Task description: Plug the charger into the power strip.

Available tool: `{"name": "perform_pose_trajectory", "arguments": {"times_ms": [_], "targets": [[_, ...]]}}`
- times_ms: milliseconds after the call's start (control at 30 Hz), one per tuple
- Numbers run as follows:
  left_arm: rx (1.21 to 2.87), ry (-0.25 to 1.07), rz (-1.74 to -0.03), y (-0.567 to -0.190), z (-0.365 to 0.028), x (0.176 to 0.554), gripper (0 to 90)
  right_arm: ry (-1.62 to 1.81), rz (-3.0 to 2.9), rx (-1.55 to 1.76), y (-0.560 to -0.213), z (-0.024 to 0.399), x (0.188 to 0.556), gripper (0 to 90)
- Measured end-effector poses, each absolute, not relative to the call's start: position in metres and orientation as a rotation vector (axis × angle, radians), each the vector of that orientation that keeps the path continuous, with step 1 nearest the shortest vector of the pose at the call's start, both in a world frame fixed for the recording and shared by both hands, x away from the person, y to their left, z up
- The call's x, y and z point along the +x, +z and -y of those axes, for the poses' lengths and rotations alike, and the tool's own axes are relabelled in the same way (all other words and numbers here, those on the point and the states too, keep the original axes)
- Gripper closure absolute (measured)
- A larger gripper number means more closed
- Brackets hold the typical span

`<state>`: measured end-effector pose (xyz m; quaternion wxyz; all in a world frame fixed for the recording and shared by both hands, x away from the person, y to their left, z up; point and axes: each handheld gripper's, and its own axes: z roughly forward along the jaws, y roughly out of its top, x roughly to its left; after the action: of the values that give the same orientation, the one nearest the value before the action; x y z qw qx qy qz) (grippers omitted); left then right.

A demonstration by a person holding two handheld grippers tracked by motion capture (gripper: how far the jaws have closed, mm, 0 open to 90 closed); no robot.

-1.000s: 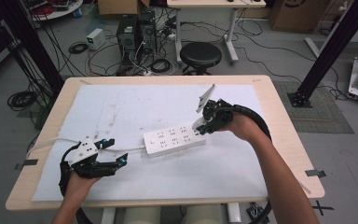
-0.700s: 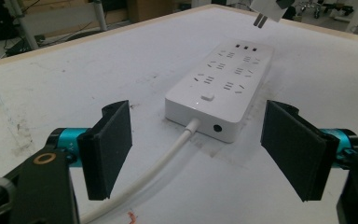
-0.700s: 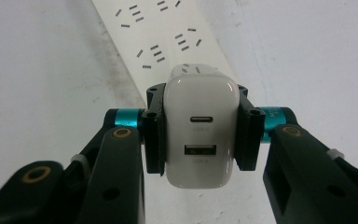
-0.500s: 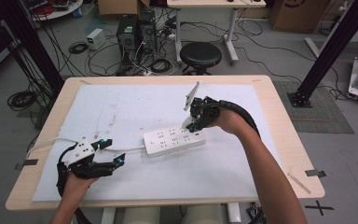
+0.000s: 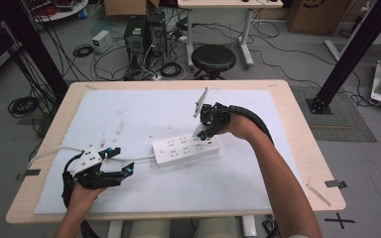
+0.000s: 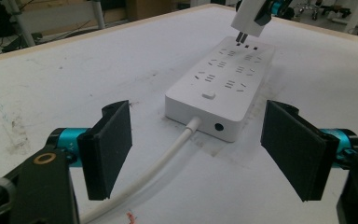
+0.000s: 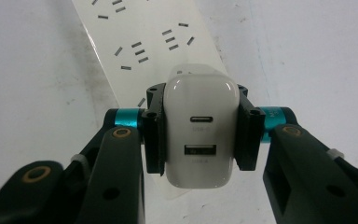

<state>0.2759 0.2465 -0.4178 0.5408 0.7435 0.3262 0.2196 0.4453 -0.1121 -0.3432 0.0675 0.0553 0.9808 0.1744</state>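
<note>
A white power strip (image 5: 186, 149) lies near the middle of the white mat, its white cord (image 5: 134, 159) running left. My right gripper (image 5: 204, 130) is shut on a white USB charger (image 7: 200, 130), whose two ports face the camera in the right gripper view. The charger (image 6: 251, 18) hangs just above the strip's far end (image 6: 242, 46), prongs pointing down at the sockets. My left gripper (image 5: 121, 161) rests low at the front left, open, its jaws either side of the cord (image 6: 163, 163) without touching it. The power strip (image 7: 140, 42) stretches away under the charger.
A white mat (image 5: 129, 114) covers most of the wooden table (image 5: 307, 148). A black stool (image 5: 213, 58), computer towers (image 5: 144, 32) and floor cables stand beyond the far edge. Tape pieces (image 5: 335, 184) sit at the table's right front corner.
My right gripper has carried the charger left and down, from beyond the strip's right end to just above its sockets. The left gripper has not moved.
</note>
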Motion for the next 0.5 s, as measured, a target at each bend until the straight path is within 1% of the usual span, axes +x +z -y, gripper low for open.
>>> {"name": "perform_pose_trajectory", "arguments": {"times_ms": [500], "targets": [[1.760,0.518,-0.789,-0.420,-0.250,0.278,24.7,0.499,-2.974,0.070,-0.352,0.104,0.457,63.4]]}}
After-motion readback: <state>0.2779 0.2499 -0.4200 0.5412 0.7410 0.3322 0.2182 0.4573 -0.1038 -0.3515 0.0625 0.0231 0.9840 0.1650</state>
